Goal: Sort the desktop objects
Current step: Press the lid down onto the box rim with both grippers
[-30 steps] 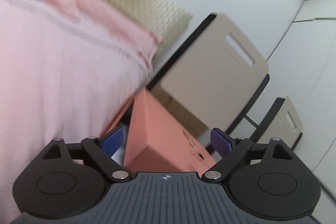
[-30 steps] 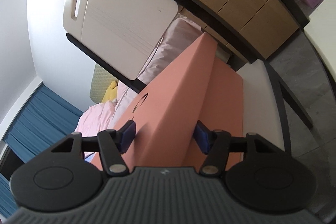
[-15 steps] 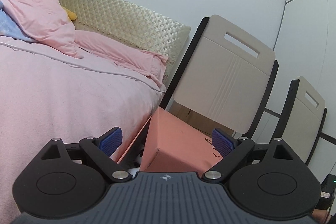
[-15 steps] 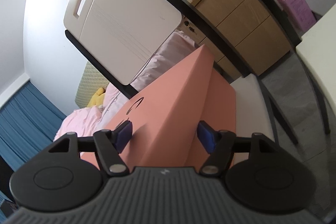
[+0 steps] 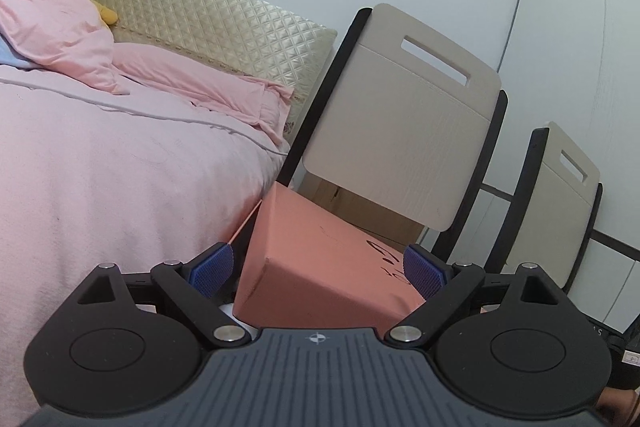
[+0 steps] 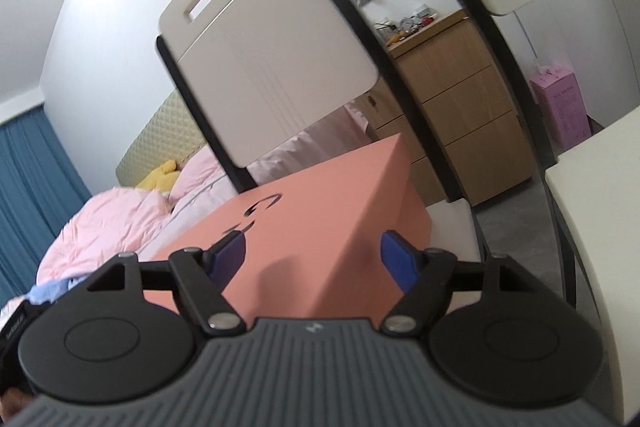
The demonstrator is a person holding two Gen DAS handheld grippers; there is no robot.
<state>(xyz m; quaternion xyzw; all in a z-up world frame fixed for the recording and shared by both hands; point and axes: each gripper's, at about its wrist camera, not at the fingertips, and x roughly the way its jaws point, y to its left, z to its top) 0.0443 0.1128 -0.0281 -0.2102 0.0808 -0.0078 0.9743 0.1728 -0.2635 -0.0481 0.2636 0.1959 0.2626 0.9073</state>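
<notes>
A salmon-orange cardboard box [image 5: 320, 259] with black markings on its top is held up in the air, tilted. It also shows in the right wrist view [image 6: 304, 227]. My right gripper [image 6: 314, 259] is shut on the box, its blue pads pressing opposite faces. My left gripper [image 5: 316, 275] is open; the box corner sits between its blue pads, and the left pad [image 5: 210, 273] stands clear of the box. Whether the right pad touches it is unclear.
A bed with pink bedding [image 5: 100, 167] and a quilted beige headboard [image 5: 208, 23] lies left. Two beige chairs with black frames [image 5: 404, 131] stand behind the box. A wooden drawer cabinet [image 6: 464, 107], a pink box [image 6: 560, 111] and a white tabletop edge [image 6: 600, 195] are at right.
Both views have swung as the box was carried; the right gripper keeps its hold and the box now lies flatter. The left gripper stays open around the box corner.
</notes>
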